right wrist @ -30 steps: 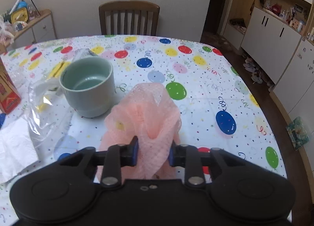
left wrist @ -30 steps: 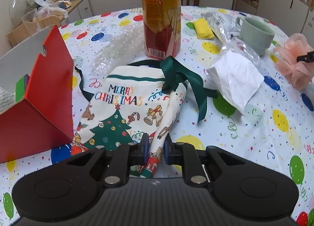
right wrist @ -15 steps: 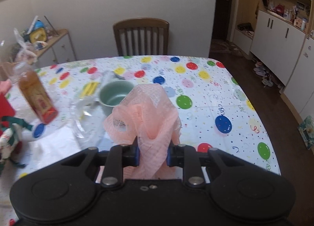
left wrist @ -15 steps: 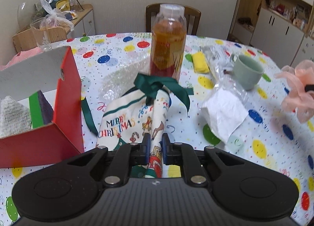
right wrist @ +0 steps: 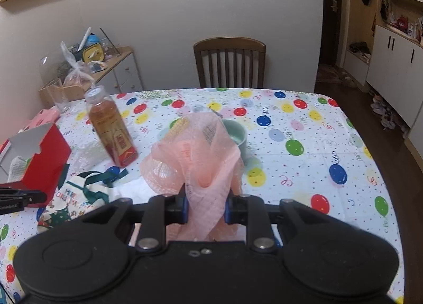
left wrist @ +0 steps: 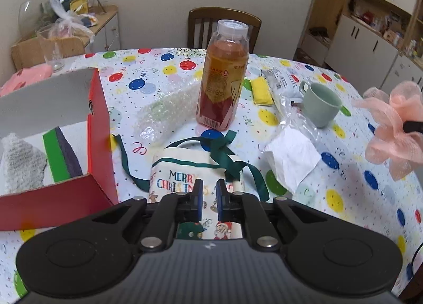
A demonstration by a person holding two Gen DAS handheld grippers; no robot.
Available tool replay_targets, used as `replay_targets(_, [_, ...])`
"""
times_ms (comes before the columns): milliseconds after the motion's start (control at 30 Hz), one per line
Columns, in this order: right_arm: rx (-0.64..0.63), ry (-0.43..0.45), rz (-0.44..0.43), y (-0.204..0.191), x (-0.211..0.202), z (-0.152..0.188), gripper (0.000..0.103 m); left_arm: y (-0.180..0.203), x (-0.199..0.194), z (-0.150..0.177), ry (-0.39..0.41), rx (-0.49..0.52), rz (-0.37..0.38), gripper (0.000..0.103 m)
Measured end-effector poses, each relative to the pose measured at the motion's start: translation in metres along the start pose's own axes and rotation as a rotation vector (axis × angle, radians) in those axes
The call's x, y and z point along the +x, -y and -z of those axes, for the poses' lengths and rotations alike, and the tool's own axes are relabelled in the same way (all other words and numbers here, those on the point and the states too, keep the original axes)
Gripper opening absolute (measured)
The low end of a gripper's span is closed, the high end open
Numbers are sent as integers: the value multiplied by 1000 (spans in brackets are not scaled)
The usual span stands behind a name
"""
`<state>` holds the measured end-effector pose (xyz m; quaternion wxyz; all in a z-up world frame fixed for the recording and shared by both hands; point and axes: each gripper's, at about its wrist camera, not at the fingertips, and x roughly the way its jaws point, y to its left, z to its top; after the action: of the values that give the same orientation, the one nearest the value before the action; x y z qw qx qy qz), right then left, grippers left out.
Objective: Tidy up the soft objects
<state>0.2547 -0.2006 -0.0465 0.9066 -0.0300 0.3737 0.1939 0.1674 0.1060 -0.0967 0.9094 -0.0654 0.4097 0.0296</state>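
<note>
My left gripper (left wrist: 209,194) is shut on a cream Christmas cloth bag (left wrist: 182,169) with green ribbons, a fold of it pinched between the pads while the rest trails toward the table. In the right wrist view the same bag (right wrist: 71,198) shows at the lower left. My right gripper (right wrist: 206,209) is shut on a pink mesh bath puff (right wrist: 195,156), held in the air above the table; the puff (left wrist: 391,132) also appears at the right edge of the left wrist view. An open red box (left wrist: 97,129) on the left holds a grey knitted cloth (left wrist: 18,164) and a green-and-purple sponge (left wrist: 59,156).
On the balloon-print tablecloth (right wrist: 304,124) stand a juice bottle (left wrist: 224,79) and a green mug (left wrist: 320,103). Bubble wrap (left wrist: 166,113), a white napkin (left wrist: 290,158), a clear plastic bag (left wrist: 293,108) and a yellow cloth (left wrist: 260,91) lie around them. A wooden chair (right wrist: 229,62) is behind the table.
Both grippers have risen and pulled back. The bag's pinched fold came up off the table, and the puff lifted away from beside the mug and moved left.
</note>
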Motion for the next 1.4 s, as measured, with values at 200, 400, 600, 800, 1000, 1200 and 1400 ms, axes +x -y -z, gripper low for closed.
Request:
replay_targets(200, [6, -13, -22, -8, 0, 7, 22, -6, 5, 4, -32, 23, -4, 32])
replay_targets(400, [3, -18, -28, -14, -1, 12, 22, -14, 19, 13, -64, 22, -25, 86])
replay_targets(600, [-2, -25, -34, -19, 2, 14, 22, -24, 42, 30, -130, -15, -47, 86])
replay_targets(800, [-18, -38, -31, -22, 6, 16, 22, -29, 66, 35, -185, -48, -59, 84])
replay_targets(1000, [-27, -48, -25, -24, 9, 17, 22, -27, 69, 38, -190, -40, -61, 33])
replay_targets(1200, [-26, -61, -18, -23, 12, 21, 22, -26, 61, 36, -157, -23, -66, 9])
replay_targets(1400, [-23, -67, -17, -23, 14, 22, 22, -17, 42, 29, -85, 14, -53, 4])
